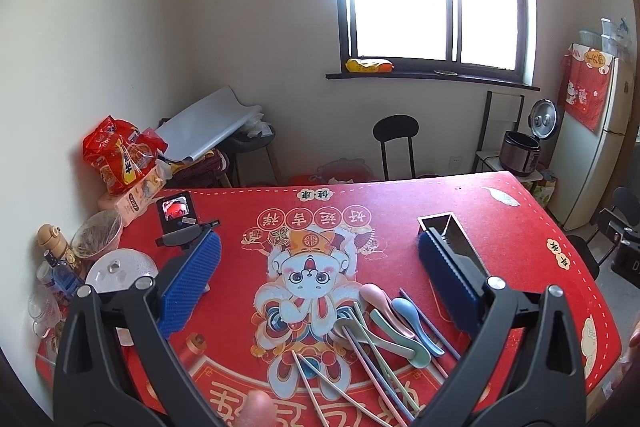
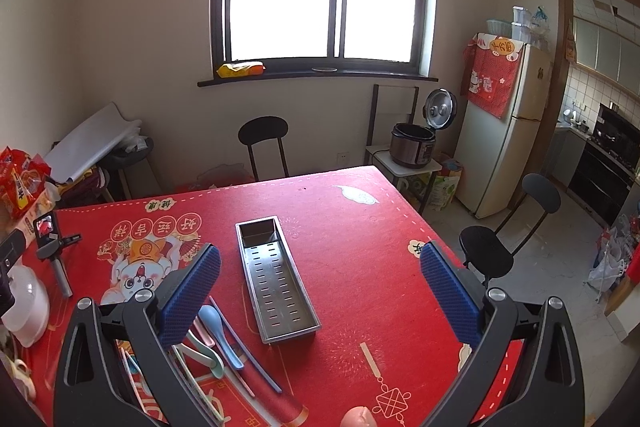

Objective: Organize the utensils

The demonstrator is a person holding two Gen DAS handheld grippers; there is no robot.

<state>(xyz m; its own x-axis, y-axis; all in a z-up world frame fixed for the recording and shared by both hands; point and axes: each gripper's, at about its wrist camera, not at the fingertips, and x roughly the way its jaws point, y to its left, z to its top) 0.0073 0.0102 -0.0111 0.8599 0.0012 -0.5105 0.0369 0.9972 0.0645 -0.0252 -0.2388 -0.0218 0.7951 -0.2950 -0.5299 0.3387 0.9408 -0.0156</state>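
Left wrist view: the left gripper (image 1: 318,259) hangs above a red table mat (image 1: 500,227), jaws spread wide with nothing between them. Below it lies a loose pile of pastel spoons (image 1: 394,323) and chopsticks (image 1: 360,375) — pink, blue and green, overlapping. A steel tray (image 1: 444,225) sits beyond the right blue pad.

Right wrist view: the right gripper (image 2: 320,269) is also released and empty. The perforated tray (image 2: 276,283) lies lengthwise between its fingers — nothing in it. The spoons (image 2: 210,331) and chopsticks (image 2: 250,355) lie just left of the tray.
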